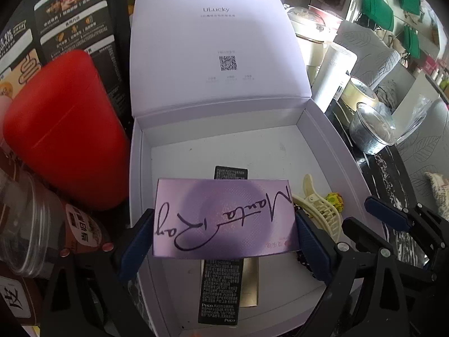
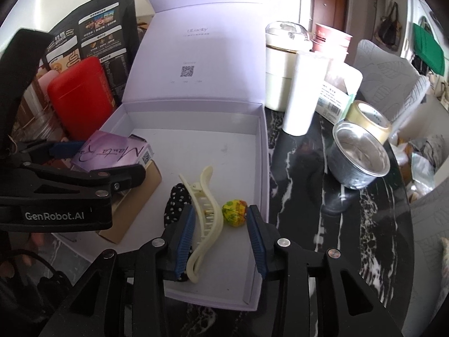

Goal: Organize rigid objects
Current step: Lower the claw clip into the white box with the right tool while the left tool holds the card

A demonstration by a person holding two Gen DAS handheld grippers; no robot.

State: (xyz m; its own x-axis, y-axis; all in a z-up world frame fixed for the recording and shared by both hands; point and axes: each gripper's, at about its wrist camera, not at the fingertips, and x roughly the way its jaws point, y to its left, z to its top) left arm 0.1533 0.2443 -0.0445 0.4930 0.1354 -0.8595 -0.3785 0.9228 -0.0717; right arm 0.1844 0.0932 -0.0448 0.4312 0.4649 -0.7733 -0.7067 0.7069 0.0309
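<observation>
An open white gift box (image 1: 331, 151) (image 2: 261, 151) stands with its lid up. My left gripper (image 1: 224, 241) (image 2: 95, 165) is shut on a purple "Manta Ray" box (image 1: 224, 219) (image 2: 109, 151) and holds it over the box's left part, above a black carton (image 1: 219, 289) and a gold carton (image 2: 134, 213). My right gripper (image 2: 221, 241) (image 1: 393, 219) is open over the box's near right corner. Its jaws stand around a cream hair claw (image 2: 204, 219) (image 1: 320, 207) and a yellow wrapped candy (image 2: 235, 213) (image 1: 334, 199). A black dotted scrunchie (image 2: 176, 202) lies beside the claw.
A red canister (image 1: 64, 129) (image 2: 81, 98) and a clear jar (image 1: 36, 224) stand left of the box. On the black marble table (image 2: 308, 196) to the right are a metal bowl (image 2: 359, 160), a tape roll (image 2: 367, 118), a white tumbler (image 2: 303, 92) and a cream pot (image 2: 283, 70).
</observation>
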